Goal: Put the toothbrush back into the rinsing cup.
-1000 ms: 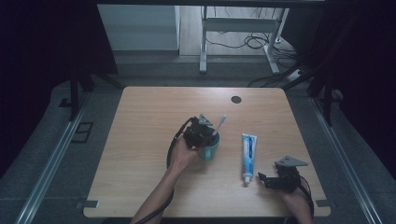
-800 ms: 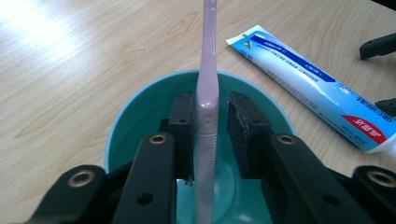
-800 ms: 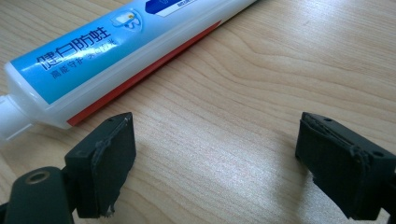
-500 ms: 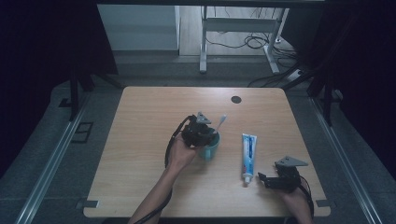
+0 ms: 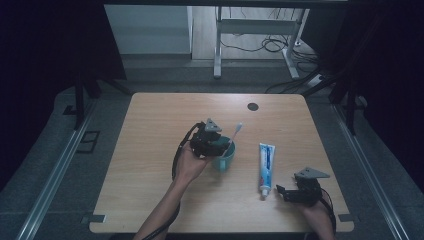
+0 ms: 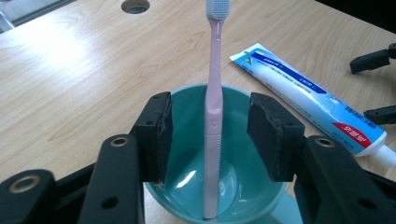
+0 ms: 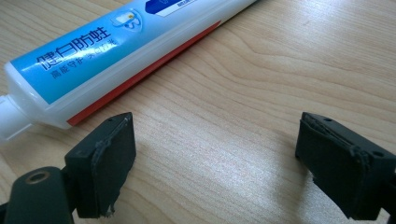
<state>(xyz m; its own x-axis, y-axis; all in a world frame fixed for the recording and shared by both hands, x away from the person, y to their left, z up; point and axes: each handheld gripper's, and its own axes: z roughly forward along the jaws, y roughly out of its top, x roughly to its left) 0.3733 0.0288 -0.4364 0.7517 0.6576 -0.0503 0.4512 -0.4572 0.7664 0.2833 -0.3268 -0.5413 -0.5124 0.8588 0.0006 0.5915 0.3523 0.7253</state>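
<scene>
High view: left gripper [image 5: 218,142] at table [image 5: 150,125] centre, jaws apart around brush [image 6: 212,107] in cup [image 6: 187,154], not touching. Right gripper [image 5: 280,191] near front-right corner, wide open, empty, beside tube [image 5: 266,161].

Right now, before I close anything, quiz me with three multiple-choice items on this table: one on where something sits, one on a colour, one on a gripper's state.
1. Where does the toothbrush stand?
A. in the teal cup
B. flat on the table
C. on the toothpaste tube

2. What colour is the toothbrush handle?
A. green
B. pink
C. black

3. What state is the left gripper in?
A. shut on the toothbrush
B. shut on the cup's rim
C. open, jaws either side of the toothbrush

Key: 1 A, the handle rises from inside the cup in the left gripper view. 2 B, the handle shows pale pink with white bristles. 3 C, gaps show between both pads and the handle.
</scene>
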